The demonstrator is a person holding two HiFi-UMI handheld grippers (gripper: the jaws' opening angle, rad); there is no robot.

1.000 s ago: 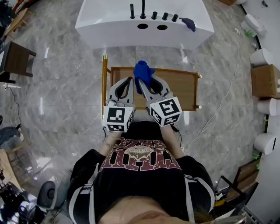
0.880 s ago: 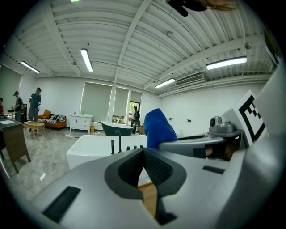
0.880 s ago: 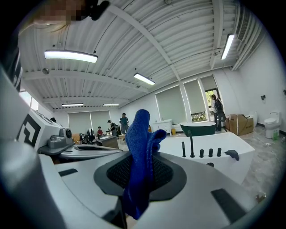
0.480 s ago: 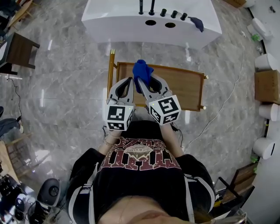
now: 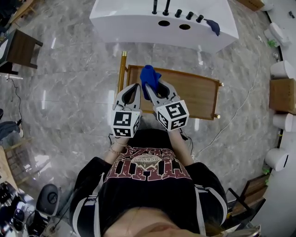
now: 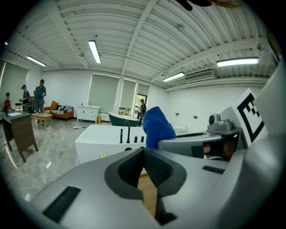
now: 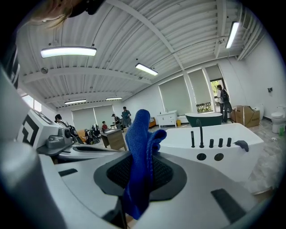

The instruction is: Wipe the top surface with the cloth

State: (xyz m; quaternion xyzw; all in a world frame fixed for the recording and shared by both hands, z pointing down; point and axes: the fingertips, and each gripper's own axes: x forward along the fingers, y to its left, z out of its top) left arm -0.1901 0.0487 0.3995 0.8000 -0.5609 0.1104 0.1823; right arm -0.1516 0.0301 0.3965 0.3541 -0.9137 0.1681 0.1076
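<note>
a dark side table [image 5: 18, 48] stands at the far left on the grey marble floor [image 5: 74, 92]. next comes the left gripper [image 5: 135, 86], held out in front of the person's black shirt [image 5: 148, 185] with its marker cube [image 5: 126, 124] toward the body; in the left gripper view its jaws [image 6: 144, 152] meet at the tips with nothing held, and only a thin slit below shows wood. just beside it, the right gripper [image 5: 156, 87] is clamped on the blue cloth [image 5: 149, 76]. in the right gripper view the cloth [image 7: 140, 152] is pinched between the black pads [image 7: 167, 172] and stands up past the tips in a folded bunch, with a tail hanging below. the left gripper view shows the same cloth [image 6: 156, 127] rising above the right gripper's side. both grippers are over the near left end of the wooden top [image 5: 194, 95] of a cart with gold posts [image 5: 123, 55]; the cloth lies over that end's far left corner in the head view, but whether it touches the wood cannot be told. beyond the cart stands a white tub [image 5: 138, 28] with black taps [image 5: 159, 7] and two holes in its rim, and a second blue cloth [image 5: 213, 25] lies at the rim's right end. a cable [image 5: 240, 109] runs over the floor right of the cart. at the far right are a brown box [image 5: 282, 95] and white fixtures [image 5: 282, 69].
</note>
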